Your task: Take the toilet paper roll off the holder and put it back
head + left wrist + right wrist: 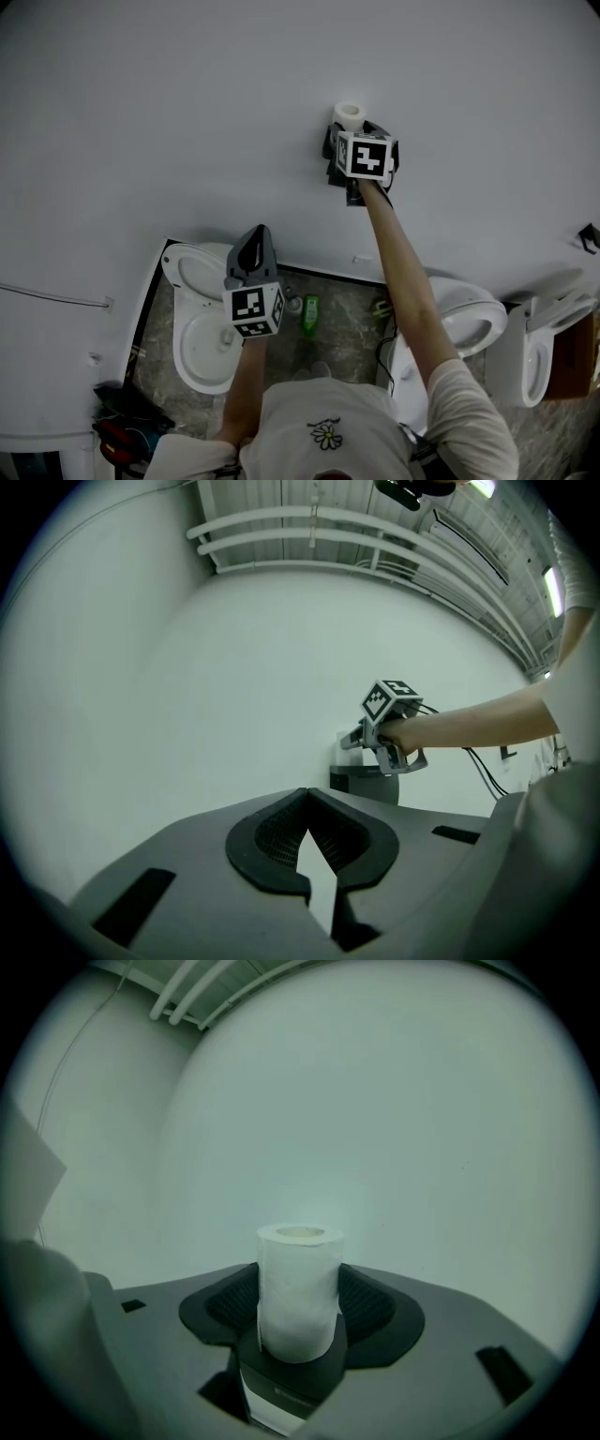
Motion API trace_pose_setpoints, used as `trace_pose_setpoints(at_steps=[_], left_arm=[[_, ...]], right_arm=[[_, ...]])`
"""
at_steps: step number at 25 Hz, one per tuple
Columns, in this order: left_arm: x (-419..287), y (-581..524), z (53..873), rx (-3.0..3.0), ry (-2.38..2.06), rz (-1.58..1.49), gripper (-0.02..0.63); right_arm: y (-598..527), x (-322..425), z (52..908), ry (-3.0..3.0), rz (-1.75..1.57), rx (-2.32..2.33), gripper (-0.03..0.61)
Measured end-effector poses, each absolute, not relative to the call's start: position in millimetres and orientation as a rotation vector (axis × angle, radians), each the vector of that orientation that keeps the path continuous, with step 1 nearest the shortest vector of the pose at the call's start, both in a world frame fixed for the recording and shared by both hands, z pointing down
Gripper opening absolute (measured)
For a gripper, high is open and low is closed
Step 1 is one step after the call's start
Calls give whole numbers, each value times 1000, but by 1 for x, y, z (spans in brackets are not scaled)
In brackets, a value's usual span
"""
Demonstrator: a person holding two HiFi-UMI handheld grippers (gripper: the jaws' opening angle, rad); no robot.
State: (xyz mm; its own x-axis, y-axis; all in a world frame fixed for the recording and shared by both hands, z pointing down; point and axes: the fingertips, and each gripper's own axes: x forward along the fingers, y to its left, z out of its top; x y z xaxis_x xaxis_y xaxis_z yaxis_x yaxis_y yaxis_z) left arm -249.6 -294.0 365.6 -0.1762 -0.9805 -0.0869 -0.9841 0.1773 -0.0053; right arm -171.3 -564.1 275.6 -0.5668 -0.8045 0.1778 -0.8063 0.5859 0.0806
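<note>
Three white toilets at the foot of a plain pale wall (187,112)

On the mottled grey floor (342,323), a green bottle (309,316) lies between the left toilet (180,342), whose lid is up, and the middle toilet (487,314). The third toilet (534,361) stands just beside a brown box (574,356) at the right edge. A thin cable (56,296) runs along the wall at the left. White pipes (309,532) run overhead.

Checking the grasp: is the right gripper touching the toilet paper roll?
Touching. The right gripper view shows the toilet paper roll upright between the pads of the right gripper, both meeting its sides, no gap.
</note>
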Motion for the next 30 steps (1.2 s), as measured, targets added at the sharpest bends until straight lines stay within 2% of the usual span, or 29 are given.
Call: trace_pose_setpoints(at_steps=[8, 16, 21, 30], left_arm=[[-243, -309, 356, -2020, 2300, 78, 17], [-211, -310, 332, -2106, 2208, 130, 17], [-194, -303, 326, -2137, 2157, 139, 17], [-174, -292, 353, -2176, 2144, 84, 17]], right_arm=[[-540, -153, 208, -2741, -254, 1369, 268], [-444, -58, 141, -2914, -627, 1568, 268], [-393, 2, 163, -2879, -691, 1709, 267], [-360, 51, 285, -2770, -458, 1791, 267]])
